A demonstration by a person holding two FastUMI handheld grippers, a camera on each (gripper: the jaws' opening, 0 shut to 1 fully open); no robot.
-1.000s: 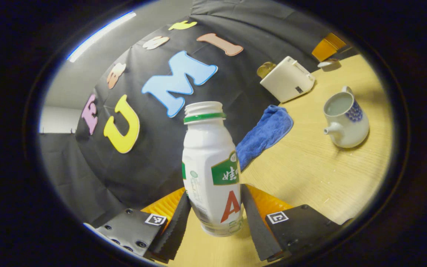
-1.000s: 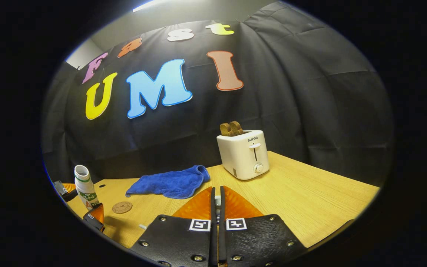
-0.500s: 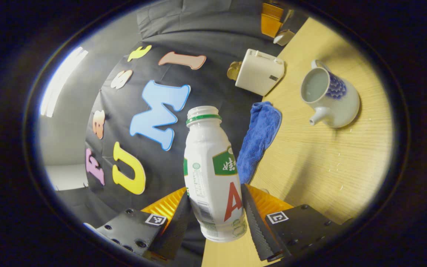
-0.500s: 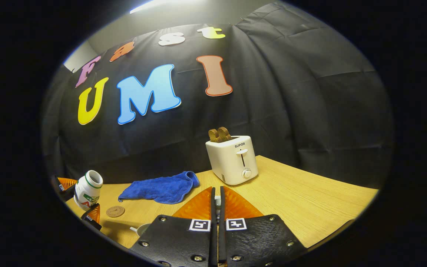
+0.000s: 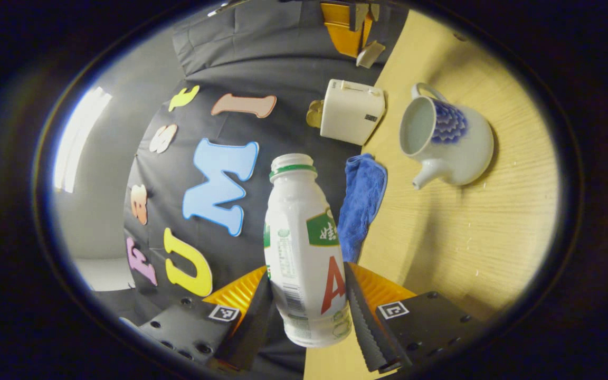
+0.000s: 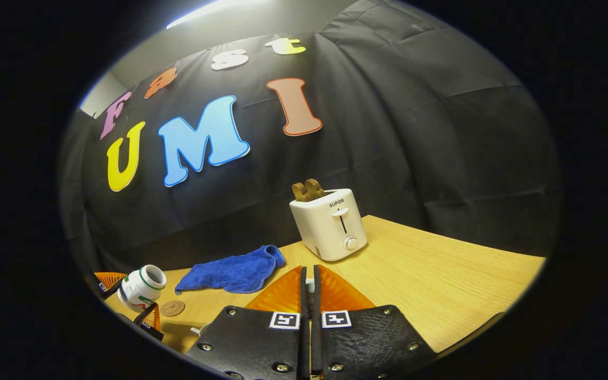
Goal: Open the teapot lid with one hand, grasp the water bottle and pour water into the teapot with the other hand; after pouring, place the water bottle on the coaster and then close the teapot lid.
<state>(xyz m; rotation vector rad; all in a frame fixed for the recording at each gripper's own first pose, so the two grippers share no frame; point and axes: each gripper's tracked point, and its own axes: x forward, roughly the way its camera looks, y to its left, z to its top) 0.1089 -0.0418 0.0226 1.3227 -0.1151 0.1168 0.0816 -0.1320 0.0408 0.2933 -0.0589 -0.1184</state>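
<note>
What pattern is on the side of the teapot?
A blue scale-like pattern on the white teapot, near its handle; clearest in the left gripper view.

White bottle [image 5: 304,253], green band; teapot [image 5: 446,140] blue-patterned; blue cloth [image 5: 361,198].

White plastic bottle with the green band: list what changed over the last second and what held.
The white plastic bottle with the green band, upright a second ago, has tipped mouth-first toward the open white-and-blue ceramic teapot. The left gripper stays clamped on it. The right gripper stays shut; blue cloth, white toaster and round brown coaster unmoved.
</note>
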